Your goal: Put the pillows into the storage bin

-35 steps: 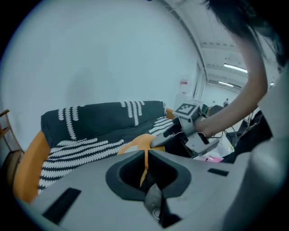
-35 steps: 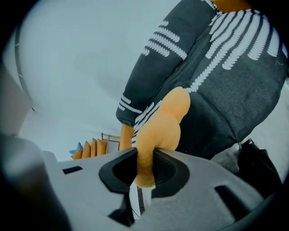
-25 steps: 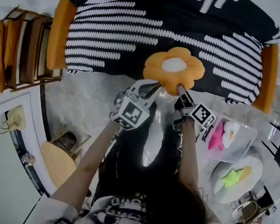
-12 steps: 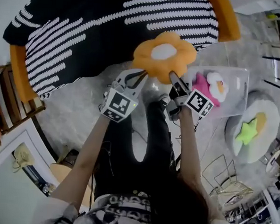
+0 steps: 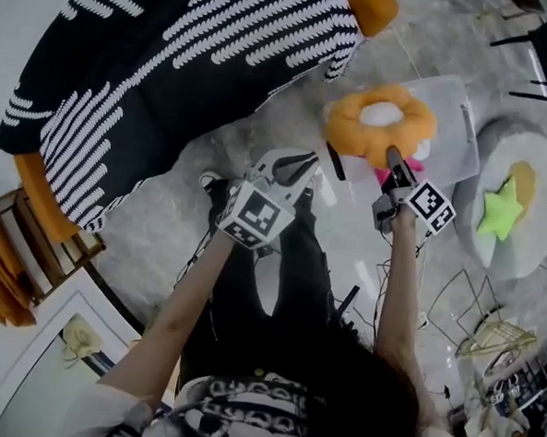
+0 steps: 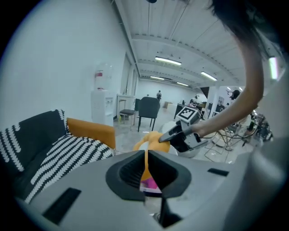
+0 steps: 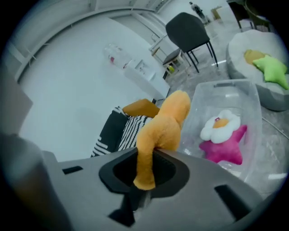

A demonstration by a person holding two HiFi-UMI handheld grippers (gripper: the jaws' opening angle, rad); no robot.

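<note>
Hanging over the clear storage bin (image 5: 454,109), the orange flower pillow (image 5: 381,127) is pinched by its edges in the left tool (image 5: 302,168) and right tool (image 5: 392,157), not yet released. A pink star pillow (image 7: 223,148) and white flower pillow (image 7: 220,125) already lie inside; a green star pillow (image 5: 500,208) remains outside.

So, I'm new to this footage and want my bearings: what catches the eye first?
An orange flower pillow, pinched by the left gripper and right gripper, hangs right by the clear storage bin. In the bin lie a pink star pillow and a white flower pillow.
</note>
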